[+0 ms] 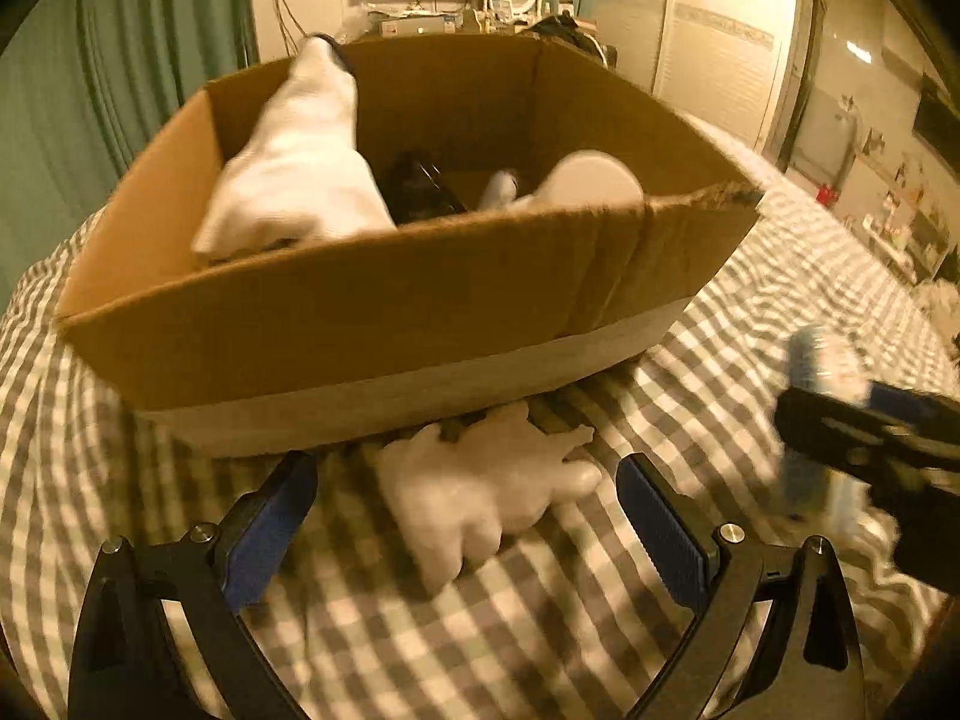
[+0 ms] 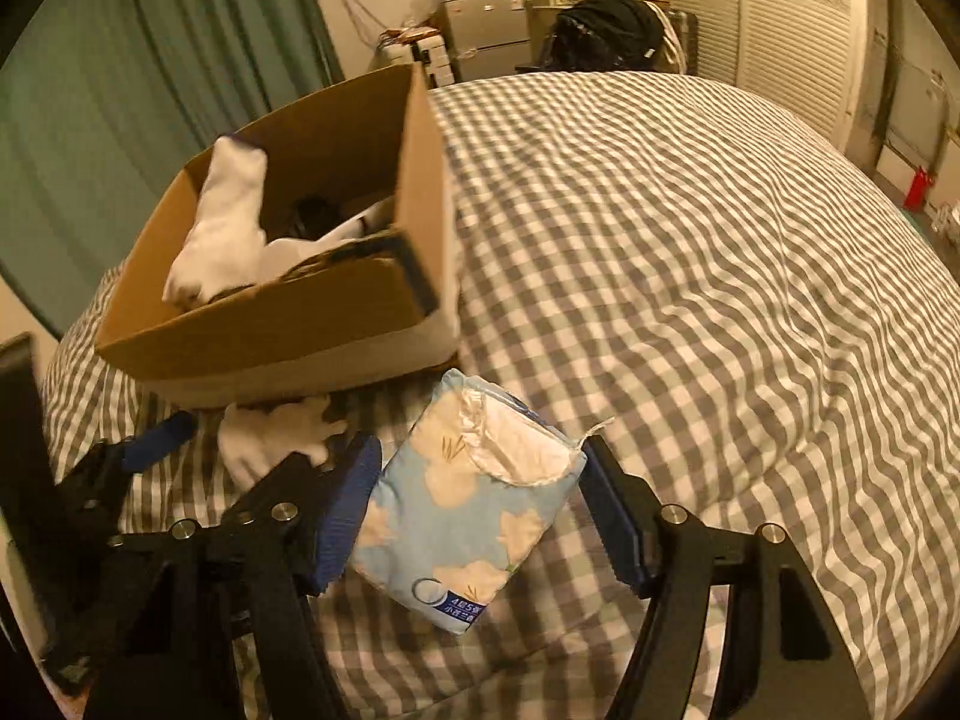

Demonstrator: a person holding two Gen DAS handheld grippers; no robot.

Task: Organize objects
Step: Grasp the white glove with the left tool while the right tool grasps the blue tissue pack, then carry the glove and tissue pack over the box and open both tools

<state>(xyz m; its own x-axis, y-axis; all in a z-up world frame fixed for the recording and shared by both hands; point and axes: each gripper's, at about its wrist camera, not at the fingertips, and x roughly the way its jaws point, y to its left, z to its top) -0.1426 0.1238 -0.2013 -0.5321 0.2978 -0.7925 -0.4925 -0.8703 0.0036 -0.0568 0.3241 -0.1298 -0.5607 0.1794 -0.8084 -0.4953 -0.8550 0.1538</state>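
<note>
A cardboard box (image 1: 360,312) stands on the checked bed and holds a white sock (image 1: 300,180), a dark object and a white round thing. A white glove (image 1: 486,486) lies on the bed in front of the box, between the open fingers of my left gripper (image 1: 468,516), not held. In the right wrist view, a light blue tissue pack (image 2: 468,516) lies between the open fingers of my right gripper (image 2: 480,504); the pads are beside it, not pressing it. The box (image 2: 288,336) and glove (image 2: 270,432) show at left. The right gripper and pack also show in the left wrist view (image 1: 840,420).
The grey and white checked bedspread (image 2: 690,300) stretches far to the right. Green curtains (image 1: 120,90) hang behind the box. A desk with a monitor and mirror and a dark bag (image 2: 606,30) stand beyond the bed's far end.
</note>
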